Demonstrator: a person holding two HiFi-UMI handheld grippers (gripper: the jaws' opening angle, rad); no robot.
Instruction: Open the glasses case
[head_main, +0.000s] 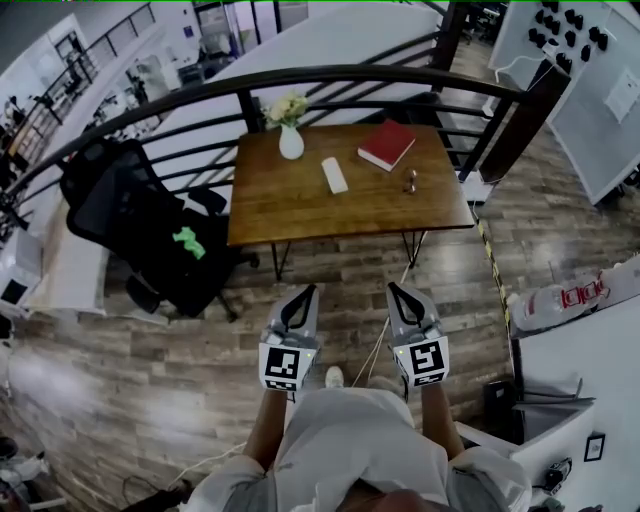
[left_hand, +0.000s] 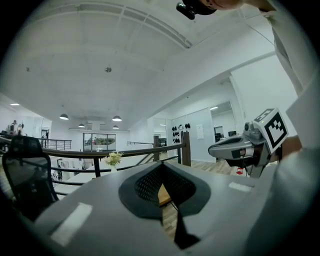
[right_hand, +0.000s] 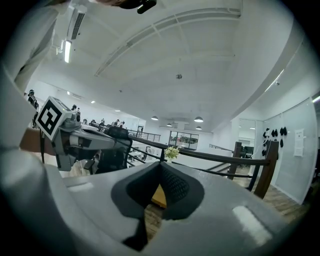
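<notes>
**Q:** What lies nearest the viewer?
**A:** The left gripper (head_main: 307, 291) and the right gripper (head_main: 394, 289) are held side by side above the plank floor (head_main: 130, 370). Each gripper's own view shows its jaws meeting at the tips, with nothing between them.

**Q:** Where is the task's thing?
**A:** The white glasses case (head_main: 334, 175) lies flat near the middle of the wooden table (head_main: 290, 212), well apart from both grippers. It appears closed, so its contents cannot be seen.

**Q:** Which other vessel stands there?
**A:** A white vase (head_main: 291, 144) stands upright near the table's far left corner, holding pale flowers (head_main: 287, 108).

**Q:** What else lies on the table?
**A:** A red book (head_main: 387, 144) lies right of the case. A small dark object (head_main: 410, 181) lies just nearer than the book and is too small to identify.

**Q:** And around the table?
**A:** A black office chair (head_main: 120, 210) stands to the left with a green item (head_main: 187, 242) on its seat. A dark curved railing (head_main: 330, 75) runs beyond the table.
</notes>
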